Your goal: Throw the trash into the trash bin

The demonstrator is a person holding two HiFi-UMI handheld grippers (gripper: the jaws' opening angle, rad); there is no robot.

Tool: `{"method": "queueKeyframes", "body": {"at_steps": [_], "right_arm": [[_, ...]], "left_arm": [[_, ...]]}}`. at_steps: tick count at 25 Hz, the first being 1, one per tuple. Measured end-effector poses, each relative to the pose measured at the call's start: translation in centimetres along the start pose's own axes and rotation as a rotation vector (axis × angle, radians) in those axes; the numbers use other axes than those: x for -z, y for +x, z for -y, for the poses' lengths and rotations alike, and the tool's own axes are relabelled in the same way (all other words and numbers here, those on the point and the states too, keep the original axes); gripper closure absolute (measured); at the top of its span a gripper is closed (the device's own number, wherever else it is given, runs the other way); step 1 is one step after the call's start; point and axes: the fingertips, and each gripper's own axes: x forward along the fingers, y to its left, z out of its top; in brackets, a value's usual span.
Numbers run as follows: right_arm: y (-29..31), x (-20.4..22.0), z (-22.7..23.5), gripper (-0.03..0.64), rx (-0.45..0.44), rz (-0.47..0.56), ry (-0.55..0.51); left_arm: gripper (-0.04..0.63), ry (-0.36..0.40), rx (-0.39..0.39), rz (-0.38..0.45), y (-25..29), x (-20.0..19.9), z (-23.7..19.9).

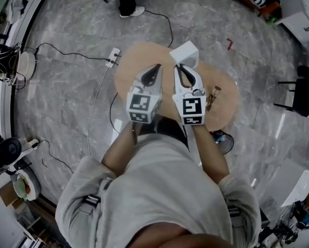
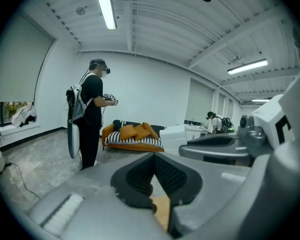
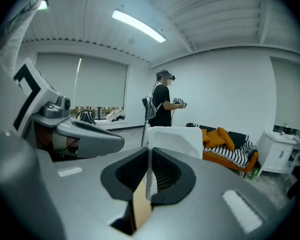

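Marble floor (image 1: 66, 25) and a round wooden worktop (image 1: 227, 110) lie below. Right tongs (image 1: 179, 66) are clenched on the near edge of a white box (image 1: 185, 52), which projects straight ahead. Left tongs (image 1: 157, 66) are clenched empty, just beside. No trash bin is identifiable.

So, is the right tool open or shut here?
Shut: in the right gripper view the right tool has its jaws meeting at a thin seam, with nothing held between them.

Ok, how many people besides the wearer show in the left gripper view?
2. One person stands left of the orange sofa; a second person is far back at right. Others may be hidden.
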Motion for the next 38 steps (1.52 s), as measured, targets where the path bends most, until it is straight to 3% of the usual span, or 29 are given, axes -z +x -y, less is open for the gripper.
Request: {"method": "queueKeyframes", "body": {"at_steps": [9, 16, 20, 28, 38], "right_arm": [[-4.0, -0.4, -0.5, 0.586, 0.184, 0.006, 0.051], [-10.2, 2.4, 0.5, 0.586, 0.434, -0.028, 0.129], [-13.2, 3.9, 1.3, 0.586, 0.535, -0.044, 0.158], [-24.8, 7.0, 4.0, 0.586, 0.759, -0.042, 0.218], [-40.0, 12.4, 4.4, 0.586, 0.971, -0.04, 0.291]], "left_arm": [[0.578, 0.041, 0.209, 0.018, -1.0, -0.9, 3.5], [0.578, 0.098, 0.454, -0.017, -2.0, 1.0, 9.4], [0.578, 0.115, 0.557, -0.038, -2.0, 1.8, 12.7], [0.578, 0.187, 0.749, -0.052, -4.1, 3.1, 23.7], [0.578, 0.263, 0.943, -0.079, -10.0, 7.4, 38.0]]}}
